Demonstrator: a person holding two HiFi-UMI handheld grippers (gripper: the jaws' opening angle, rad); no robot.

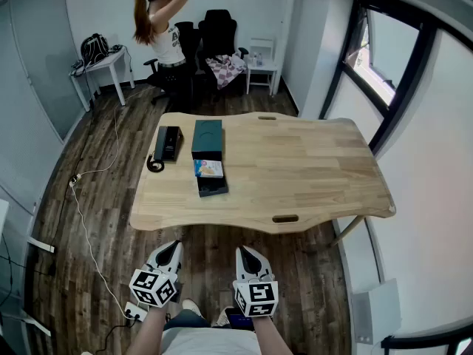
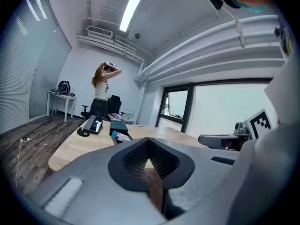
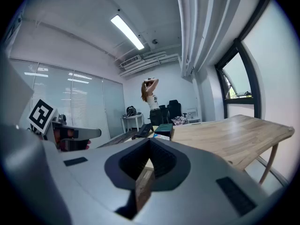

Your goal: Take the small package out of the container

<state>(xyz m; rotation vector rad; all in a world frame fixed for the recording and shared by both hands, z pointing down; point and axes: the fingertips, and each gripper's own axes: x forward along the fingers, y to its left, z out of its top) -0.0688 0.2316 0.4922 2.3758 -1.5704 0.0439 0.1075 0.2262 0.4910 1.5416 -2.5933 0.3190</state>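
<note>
A small blue and yellow package (image 1: pixel 208 168) lies in an open black container (image 1: pixel 213 187) on the left part of the wooden table (image 1: pixel 310 168). Right behind it lies a dark green box (image 1: pixel 208 138). Both grippers hang level in front of the table's near edge, well short of the container. My left gripper (image 1: pixel 173 248) is shut with nothing in it, and my right gripper (image 1: pixel 244 251) beside it is shut and empty too. The left gripper view shows my left gripper (image 2: pixel 149 143) with jaws together, the container (image 2: pixel 119 136) far ahead. My right gripper (image 3: pixel 149 145) looks toward the green box (image 3: pixel 164 128).
A black desk phone (image 1: pixel 168 143) with a coiled cord lies left of the green box. A person (image 1: pixel 160 32) stands at the back by black office chairs (image 1: pixel 219 32) and a small white table (image 1: pixel 103 66). A white cable (image 1: pixel 87 228) runs over the floor on the left.
</note>
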